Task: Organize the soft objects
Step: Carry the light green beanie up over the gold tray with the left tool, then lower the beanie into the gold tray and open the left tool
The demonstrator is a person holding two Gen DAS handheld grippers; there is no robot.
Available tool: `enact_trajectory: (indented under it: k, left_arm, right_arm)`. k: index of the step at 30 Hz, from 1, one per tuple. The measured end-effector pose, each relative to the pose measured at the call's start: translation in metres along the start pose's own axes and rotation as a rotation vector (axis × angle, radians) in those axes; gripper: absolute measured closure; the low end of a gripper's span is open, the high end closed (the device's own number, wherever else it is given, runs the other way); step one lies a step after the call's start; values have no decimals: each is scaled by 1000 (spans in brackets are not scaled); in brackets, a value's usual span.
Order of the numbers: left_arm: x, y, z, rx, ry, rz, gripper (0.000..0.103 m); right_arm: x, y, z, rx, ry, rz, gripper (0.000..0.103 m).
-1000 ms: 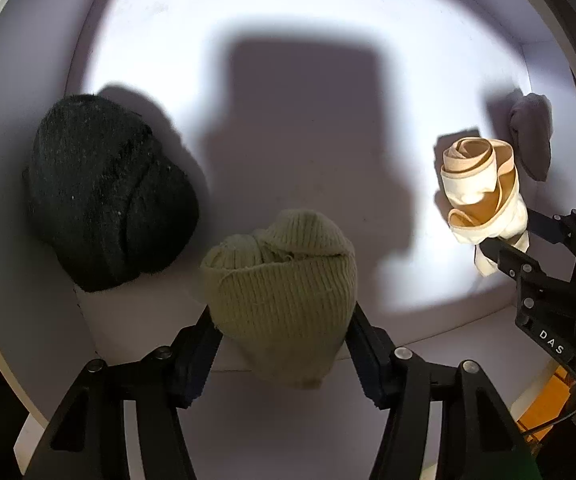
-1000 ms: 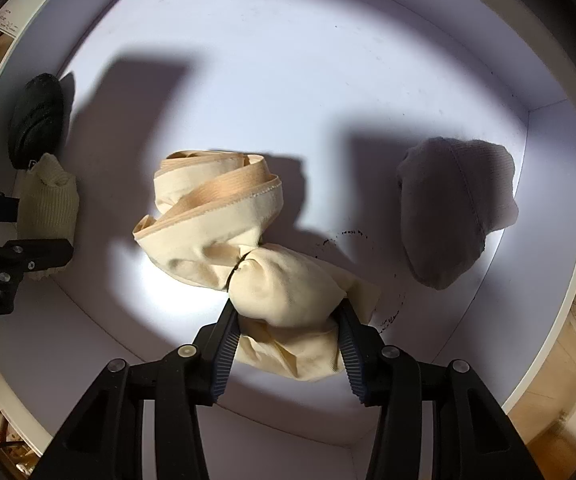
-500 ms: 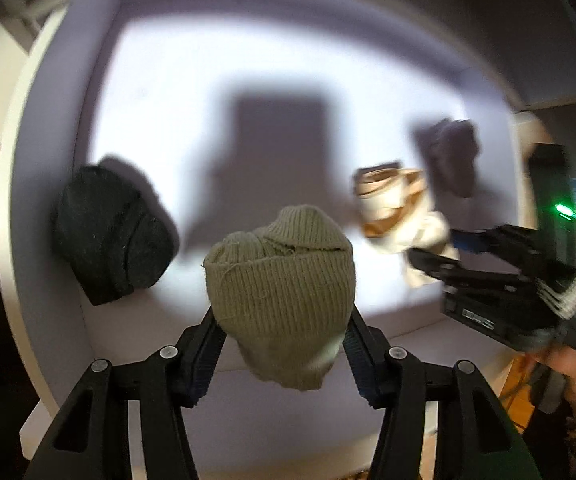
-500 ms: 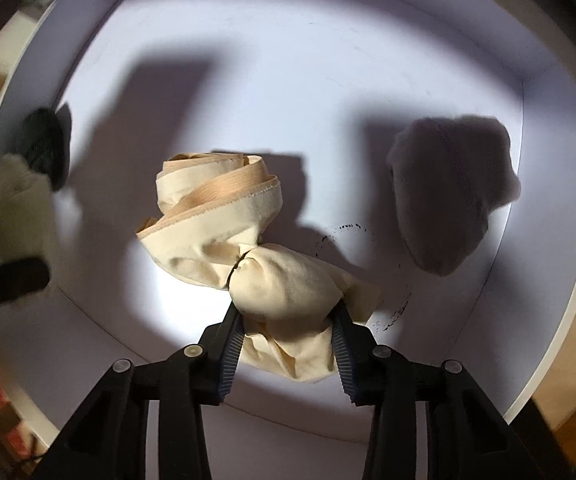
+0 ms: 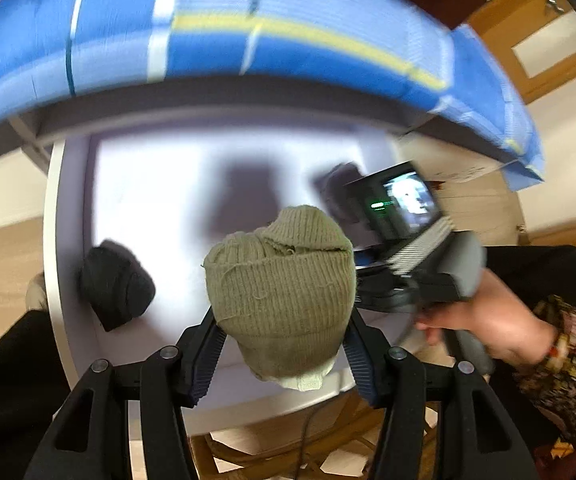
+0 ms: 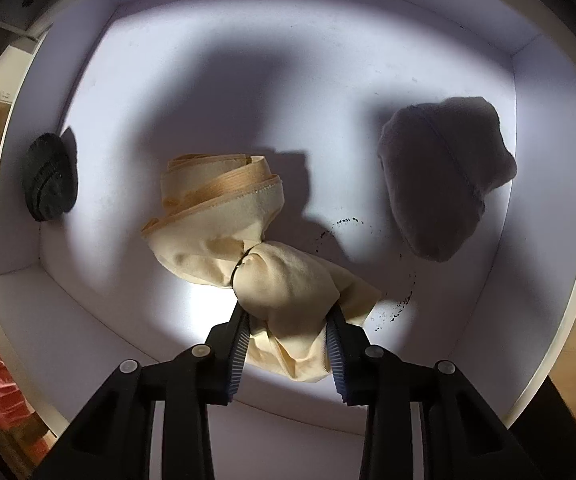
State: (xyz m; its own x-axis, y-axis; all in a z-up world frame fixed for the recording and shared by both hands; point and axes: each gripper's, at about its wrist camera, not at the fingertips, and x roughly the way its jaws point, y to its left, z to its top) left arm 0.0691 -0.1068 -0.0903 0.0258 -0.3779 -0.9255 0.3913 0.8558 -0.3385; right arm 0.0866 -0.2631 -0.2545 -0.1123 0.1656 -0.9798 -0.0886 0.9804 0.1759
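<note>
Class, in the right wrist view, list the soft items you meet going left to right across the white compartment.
black knit hat → cream cloth bundle, held by the right gripper → grey hat

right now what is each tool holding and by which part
The left tool grips the olive knit beanie by its lower sides. The right tool grips the cream cloth bundle at its bunched end.
</note>
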Motion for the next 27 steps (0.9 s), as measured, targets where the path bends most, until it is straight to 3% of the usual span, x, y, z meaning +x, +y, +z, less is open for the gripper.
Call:
enact_trajectory:
  k: [2, 6, 15, 21, 27]
  left_arm:
    - [-1, -11, 6, 20, -24, -16, 47]
    - [-39, -29, 15, 64, -96, -67, 47]
    - [-116, -54, 59, 128, -238, -96, 47]
    - [-152, -41, 110, 118, -314, 14, 47]
    - [-143, -11, 154, 82, -280, 150, 47]
  right_arm:
    - [-3, -7, -1, 1, 0, 1, 67]
    - [-9, -9, 0, 2, 2, -3, 67]
    - [-3, -13, 7, 17, 13, 3, 67]
    - [-2, -11, 17, 19, 16, 3, 67]
    - [-6, -14, 16, 24, 16, 8, 67]
